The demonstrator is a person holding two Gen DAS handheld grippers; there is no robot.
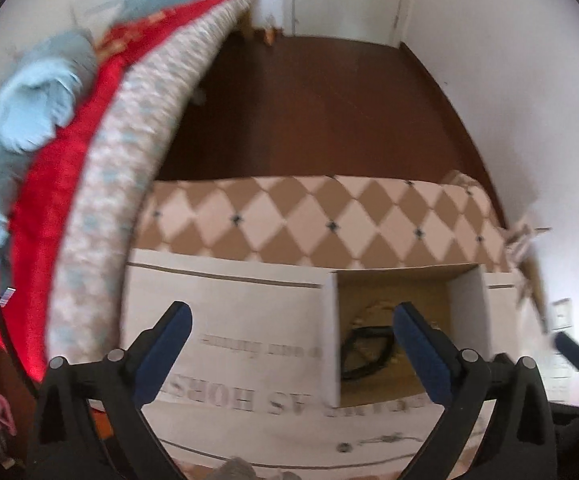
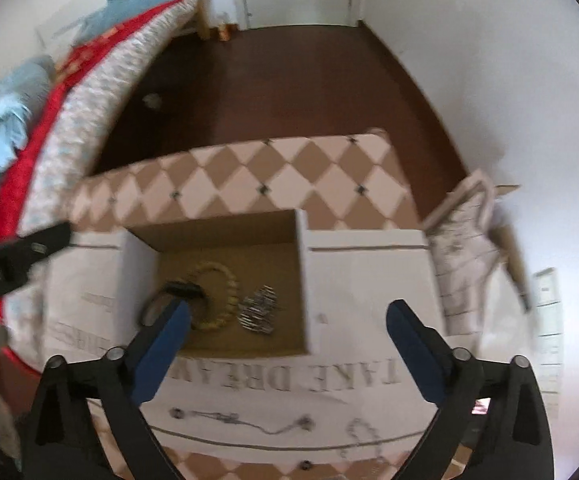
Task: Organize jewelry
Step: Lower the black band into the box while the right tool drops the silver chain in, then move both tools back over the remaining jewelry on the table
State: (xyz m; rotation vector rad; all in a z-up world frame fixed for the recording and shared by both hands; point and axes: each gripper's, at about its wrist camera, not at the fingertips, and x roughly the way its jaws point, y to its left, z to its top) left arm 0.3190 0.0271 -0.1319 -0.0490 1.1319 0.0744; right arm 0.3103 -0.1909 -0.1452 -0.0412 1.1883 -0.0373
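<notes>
A small open box (image 2: 309, 280) with white walls and a brown floor sits on a white printed cloth (image 2: 369, 264). Inside lie a gold beaded bracelet (image 2: 214, 295), a black band (image 2: 177, 291) and a silver striped piece (image 2: 258, 309). Thin chains (image 2: 245, 420) lie on the cloth in front of it. My right gripper (image 2: 289, 308) hangs open above the box's near edge, empty. My left gripper (image 1: 293, 316) is open and empty too, over the cloth left of the box (image 1: 331, 340), where a black loop (image 1: 365, 354) shows. Its dark finger (image 2: 21, 256) enters the right wrist view at the left.
The cloth lies on a surface with a brown and cream diamond pattern (image 2: 289, 176). A bed with red (image 1: 61, 184) and pale blue covers runs along the left. Dark brown floor (image 1: 321, 112) lies beyond. A white patterned bag (image 2: 465, 248) leans at the right by the wall.
</notes>
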